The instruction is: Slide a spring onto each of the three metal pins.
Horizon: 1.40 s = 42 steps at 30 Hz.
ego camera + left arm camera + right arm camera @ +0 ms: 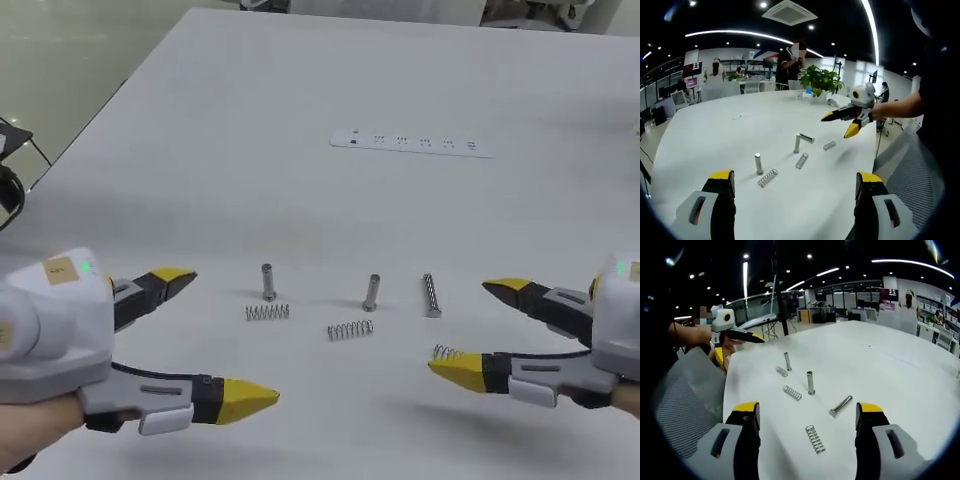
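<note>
Three metal pins are on the white table: the left pin and the middle pin stand upright, and the right pin lies flat. Three springs lie loose: one by the left pin, one by the middle pin, one close to the right gripper's lower jaw. My left gripper is open at the left, well short of the parts. My right gripper is open at the right, nothing between its jaws. In the right gripper view the flat pin and the nearest spring lie just ahead.
A white power strip lies flat farther back on the table. In the left gripper view a potted plant and people stand beyond the table's far end. The table's left edge runs diagonally.
</note>
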Tool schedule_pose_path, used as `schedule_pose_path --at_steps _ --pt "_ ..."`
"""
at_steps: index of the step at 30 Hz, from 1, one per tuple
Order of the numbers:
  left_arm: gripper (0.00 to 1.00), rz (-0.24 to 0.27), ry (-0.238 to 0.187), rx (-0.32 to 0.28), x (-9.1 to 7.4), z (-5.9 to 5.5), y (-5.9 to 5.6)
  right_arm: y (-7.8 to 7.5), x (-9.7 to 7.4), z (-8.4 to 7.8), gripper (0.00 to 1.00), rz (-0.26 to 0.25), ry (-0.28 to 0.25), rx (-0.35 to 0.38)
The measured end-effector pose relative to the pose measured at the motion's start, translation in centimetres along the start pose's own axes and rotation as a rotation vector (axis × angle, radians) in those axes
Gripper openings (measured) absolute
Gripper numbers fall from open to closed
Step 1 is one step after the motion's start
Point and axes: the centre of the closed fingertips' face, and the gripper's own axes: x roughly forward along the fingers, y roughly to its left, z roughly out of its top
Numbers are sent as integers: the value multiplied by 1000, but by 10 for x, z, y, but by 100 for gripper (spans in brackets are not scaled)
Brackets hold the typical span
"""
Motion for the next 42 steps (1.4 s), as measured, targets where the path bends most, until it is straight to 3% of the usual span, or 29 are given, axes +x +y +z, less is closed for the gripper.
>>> schedule_pose_path --at_steps 6,14,19,28,33,42 --pt "98 -2 5 -1 0 -1 -1 -9 3 7 71 -18 5 18" --pt "98 -5 12 3 1 -2 0 -28 14 12 58 -55 49 73" --pt "98 -8 15 6 0 -1 3 -39 22 16 51 -75 61 154" --pt "98 -8 23 7 1 -1 5 -56 36 5 39 -123 144 238" --pt "98 -15 30 1 2 -4 4 -63 44 1 30 -150 176 323" --pt "98 -13 32 -1 2 -5 3 -71 51 -6 23 -181 232 369"
